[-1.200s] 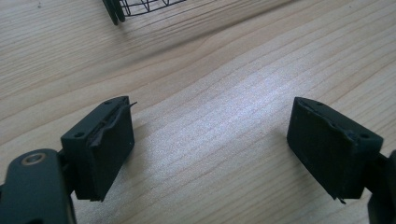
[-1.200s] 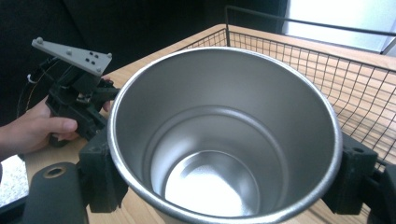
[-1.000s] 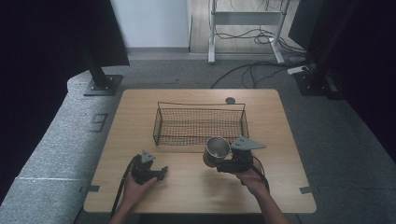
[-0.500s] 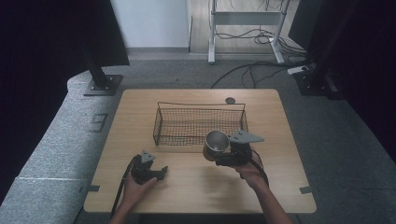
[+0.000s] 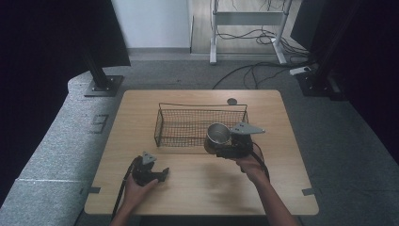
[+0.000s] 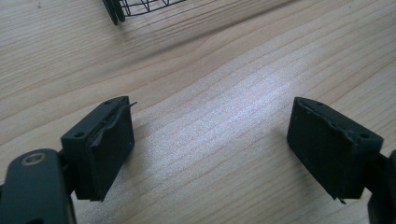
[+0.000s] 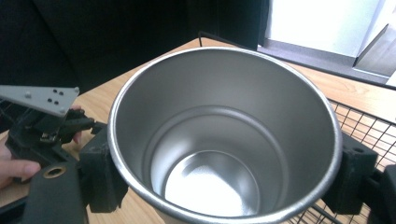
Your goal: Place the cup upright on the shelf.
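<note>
The right hand-held gripper [image 5: 221, 147] is clasping a metal cup [image 5: 218, 134] by its sides, and the cup is hanging above the near edge of the wire basket [image 5: 188, 123], at its right end. In the right gripper view the cup [image 7: 224, 135] is facing straight at us, open mouth up, its shiny inside empty; the black pads [image 7: 100, 175] are pressing on both flanks, though the lower rim is running off the bottom of the picture and the outer wall is hidden behind the mouth. Whether the cup's base is clear of the basket rim is hard to judge from above.

The left hand-held gripper [image 5: 157, 175] is resting low on the bench [image 5: 282, 188] at the near left, well apart from the basket. Its jaws are standing wide apart with only bare wood grain between them in the left gripper view, where just a corner of the basket [image 6: 140, 7] is peeking in at the top. A small dark disc [image 5: 231, 101] is lying beyond the basket; what it is, I cannot make out.
</note>
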Tool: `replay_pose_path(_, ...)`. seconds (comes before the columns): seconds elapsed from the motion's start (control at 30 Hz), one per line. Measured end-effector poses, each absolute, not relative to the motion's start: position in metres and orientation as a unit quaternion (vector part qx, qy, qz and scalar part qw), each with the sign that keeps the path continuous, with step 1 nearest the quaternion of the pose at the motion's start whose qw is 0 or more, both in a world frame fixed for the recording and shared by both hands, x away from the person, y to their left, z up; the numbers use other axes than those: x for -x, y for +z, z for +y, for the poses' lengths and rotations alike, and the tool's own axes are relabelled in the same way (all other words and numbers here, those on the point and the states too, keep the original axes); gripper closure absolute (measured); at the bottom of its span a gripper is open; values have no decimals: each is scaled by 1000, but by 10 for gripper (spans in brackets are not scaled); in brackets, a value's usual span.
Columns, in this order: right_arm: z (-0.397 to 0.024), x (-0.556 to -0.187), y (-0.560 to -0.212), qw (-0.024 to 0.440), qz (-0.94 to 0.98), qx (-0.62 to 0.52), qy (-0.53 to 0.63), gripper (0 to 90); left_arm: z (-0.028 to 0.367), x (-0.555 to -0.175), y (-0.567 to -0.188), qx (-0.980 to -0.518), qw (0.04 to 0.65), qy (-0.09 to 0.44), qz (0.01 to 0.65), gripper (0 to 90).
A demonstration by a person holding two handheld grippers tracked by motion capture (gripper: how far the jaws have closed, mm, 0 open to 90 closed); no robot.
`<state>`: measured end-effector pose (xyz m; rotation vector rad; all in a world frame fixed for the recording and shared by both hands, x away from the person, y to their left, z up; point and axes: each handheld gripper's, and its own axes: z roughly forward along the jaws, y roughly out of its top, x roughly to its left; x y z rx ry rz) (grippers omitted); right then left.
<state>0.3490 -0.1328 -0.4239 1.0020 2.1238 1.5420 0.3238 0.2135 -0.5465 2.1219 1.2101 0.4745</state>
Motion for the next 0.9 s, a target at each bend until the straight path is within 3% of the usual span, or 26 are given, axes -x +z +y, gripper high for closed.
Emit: replay_pose_path(0.9,-141,-370,-409,182,735,-370,538,185,213,-324,-547,-808,321,181,461,148)
